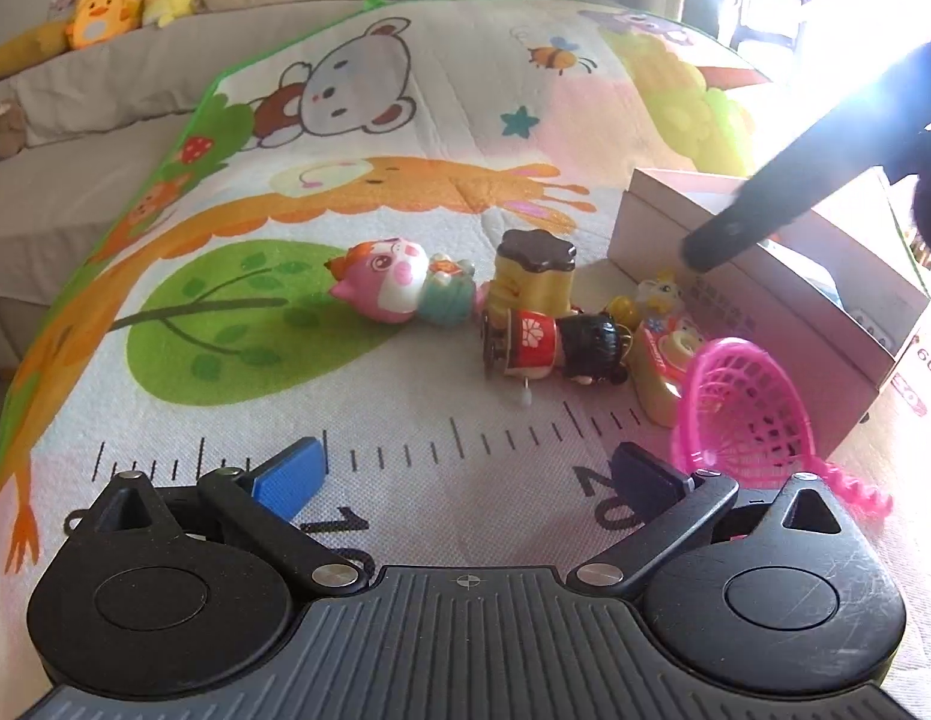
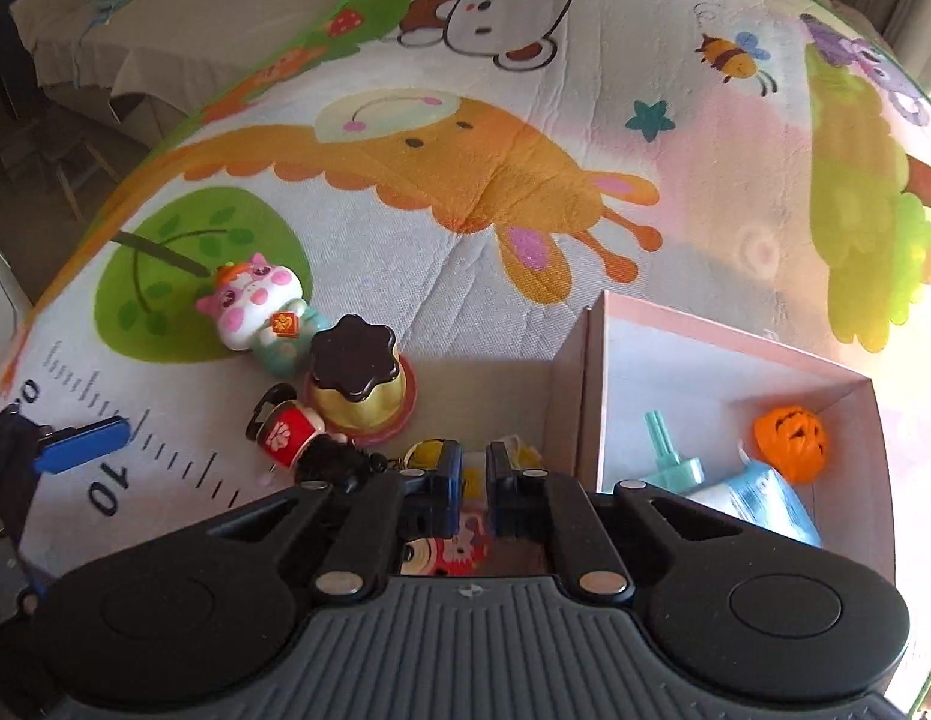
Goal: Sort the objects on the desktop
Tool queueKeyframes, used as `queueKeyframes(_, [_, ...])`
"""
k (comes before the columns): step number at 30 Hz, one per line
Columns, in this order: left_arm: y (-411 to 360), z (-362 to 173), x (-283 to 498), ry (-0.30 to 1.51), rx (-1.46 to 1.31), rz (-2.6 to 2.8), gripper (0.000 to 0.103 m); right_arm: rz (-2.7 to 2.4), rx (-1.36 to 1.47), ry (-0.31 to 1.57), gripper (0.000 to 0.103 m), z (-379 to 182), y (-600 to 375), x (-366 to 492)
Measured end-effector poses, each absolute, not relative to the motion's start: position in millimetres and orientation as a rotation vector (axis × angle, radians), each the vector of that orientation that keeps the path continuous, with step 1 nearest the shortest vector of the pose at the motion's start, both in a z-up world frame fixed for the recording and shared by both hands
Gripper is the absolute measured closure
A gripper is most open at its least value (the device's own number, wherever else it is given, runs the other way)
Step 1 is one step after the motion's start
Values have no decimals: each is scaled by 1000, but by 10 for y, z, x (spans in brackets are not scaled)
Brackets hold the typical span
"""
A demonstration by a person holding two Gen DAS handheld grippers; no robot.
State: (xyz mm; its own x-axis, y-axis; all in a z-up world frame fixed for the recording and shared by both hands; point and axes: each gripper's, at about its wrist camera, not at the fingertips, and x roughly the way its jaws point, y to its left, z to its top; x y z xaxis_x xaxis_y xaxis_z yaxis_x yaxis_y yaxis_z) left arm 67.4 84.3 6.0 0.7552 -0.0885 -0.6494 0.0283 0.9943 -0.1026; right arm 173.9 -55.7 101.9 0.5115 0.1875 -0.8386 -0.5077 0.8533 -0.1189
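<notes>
Toys lie clustered on the play mat: a pink cat figure (image 1: 387, 282) (image 2: 255, 312), a pudding toy (image 1: 534, 270) (image 2: 357, 384) and a red doll with black hair (image 1: 555, 342) (image 2: 297, 432). A small yellow-and-white charm (image 1: 657, 294) (image 2: 426, 450) and a red-and-yellow toy (image 1: 660, 357) (image 2: 459, 546) lie by the cardboard box (image 1: 783, 300) (image 2: 591, 384). My left gripper (image 1: 468, 468) hovers open in front of the toys, holding nothing. My right gripper (image 2: 474, 480) (image 1: 714, 246) is shut just above the charm, beside the box's near wall; I see nothing clamped between its pads.
A pink mesh basket (image 1: 747, 408) lies on its side against the box. Inside the box are an orange pumpkin (image 2: 792, 444), a teal bottle (image 2: 669, 459) and a blue pack (image 2: 759, 498). Plush toys (image 1: 105, 6) line the sofa behind the mat.
</notes>
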Motion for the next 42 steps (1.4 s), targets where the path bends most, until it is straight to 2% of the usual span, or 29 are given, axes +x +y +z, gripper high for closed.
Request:
queueKeyframes(2, [839,64,674,713,-79,-62,0,385,-338,854,93,1228,-876,1507])
queueKeyframes(3, [831,60,670,714,-76,-60,0,353,-322,818,85,1293,-1040,1428])
queueKeyframes(4, [823,54,663,714,-73,-58,0,310,-302,791,69,1337,-1199,1390])
queueKeyframes(6, [800,51,666,716,-59,-51,0,192,-225,755,50,1376,-1621,1411])
queueKeyframes(11, [725,31,686,735,-8,-20,0,-60,36,774,49,1073,-2623,1708])
queueKeyframes(17, [768,71,624,779,-6,4,0,15,327,779,49,650,-2909,1848])
queueKeyframes(19, [811,96,600,790,-5,18,0,23,333,758,35,623,-2814,1862])
queueKeyframes(21, [863,128,570,791,3,40,0,33,350,756,29,622,-2729,1853])
queueKeyframes(24, [936,191,533,791,3,65,0,110,400,772,29,625,-2607,1758])
queueKeyframes(29, [960,305,452,774,25,82,0,235,367,778,30,636,-2322,1553])
queueKeyframes(34, [1021,364,344,763,35,104,0,277,110,646,30,849,-2015,985])
queueKeyframes(42, [1206,401,210,766,5,149,0,551,-187,575,30,913,-1493,333])
